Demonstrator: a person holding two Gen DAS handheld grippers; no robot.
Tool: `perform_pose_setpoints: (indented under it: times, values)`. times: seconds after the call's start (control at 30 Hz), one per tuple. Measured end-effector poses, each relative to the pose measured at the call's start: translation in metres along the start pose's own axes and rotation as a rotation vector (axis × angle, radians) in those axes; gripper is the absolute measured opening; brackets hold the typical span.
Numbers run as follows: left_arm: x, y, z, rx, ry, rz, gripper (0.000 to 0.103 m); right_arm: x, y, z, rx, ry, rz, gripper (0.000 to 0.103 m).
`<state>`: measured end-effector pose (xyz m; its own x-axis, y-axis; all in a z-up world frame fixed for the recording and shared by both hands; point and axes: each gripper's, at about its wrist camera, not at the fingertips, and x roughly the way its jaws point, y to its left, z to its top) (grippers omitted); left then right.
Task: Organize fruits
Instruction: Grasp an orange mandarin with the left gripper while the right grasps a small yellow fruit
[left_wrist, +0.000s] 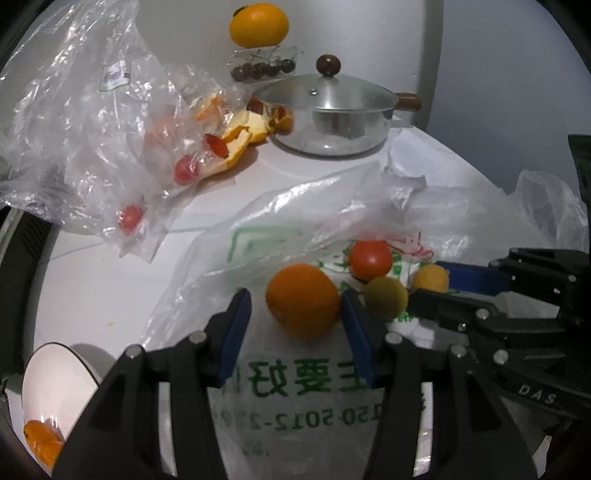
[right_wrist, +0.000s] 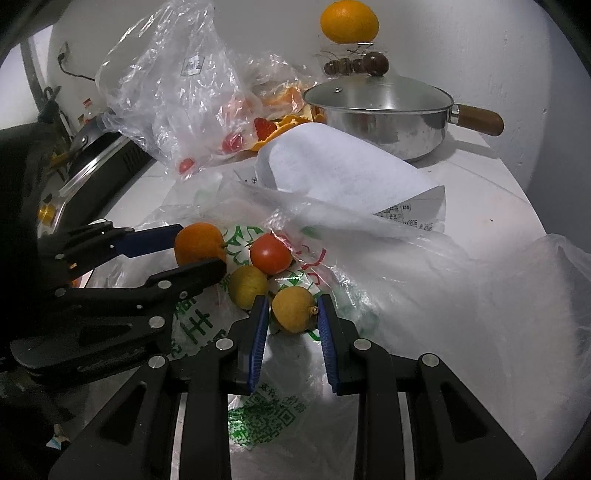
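Note:
A small orange (left_wrist: 303, 299) (right_wrist: 199, 242) lies on a printed plastic bag (left_wrist: 280, 387) between the blue pads of my left gripper (left_wrist: 295, 317) (right_wrist: 201, 247). The right pad touches it and a gap shows at the left pad, so the jaws stand open around it. Beside it lie a red tomato (left_wrist: 370, 259) (right_wrist: 270, 254) and a small yellow fruit (left_wrist: 386, 297) (right_wrist: 247, 286). My right gripper (right_wrist: 291, 317) (left_wrist: 432, 286) is shut on a second small yellow fruit (right_wrist: 293, 308) (left_wrist: 430, 277), which rests on the bag.
A white bowl (left_wrist: 55, 376) holding an orange piece sits at the lower left. At the back stand a lidded steel pot (left_wrist: 332, 114) (right_wrist: 380, 110), orange peel (left_wrist: 243, 133), a clear bag of small tomatoes (left_wrist: 110, 147) (right_wrist: 177, 92) and a large orange (left_wrist: 258, 24). White paper (right_wrist: 332, 173) lies mid-table.

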<state>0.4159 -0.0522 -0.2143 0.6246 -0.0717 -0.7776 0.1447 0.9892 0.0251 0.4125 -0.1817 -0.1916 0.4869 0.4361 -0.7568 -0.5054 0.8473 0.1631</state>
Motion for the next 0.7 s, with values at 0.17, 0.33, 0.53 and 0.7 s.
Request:
perform_pose_setpoints:
  times: [0.17,0.33,0.53,0.7]
  values:
    - [0.001,-0.002,-0.001,0.010,0.001,-0.017,0.041,0.001,0.001,0.000,-0.004,0.000,0.005,0.026]
    - [-0.008,-0.003,-0.004,0.014,-0.014,-0.029,0.040,0.000,0.003,-0.001,-0.015,-0.007,-0.002,0.026]
    - [-0.024,-0.002,-0.008,0.016,-0.036,-0.034,0.040,-0.003,0.007,-0.001,-0.024,-0.016,-0.016,0.026]
    - [-0.037,-0.002,-0.011,0.017,-0.057,-0.039,0.040,-0.012,0.013,0.000,-0.033,-0.034,-0.027,0.026]
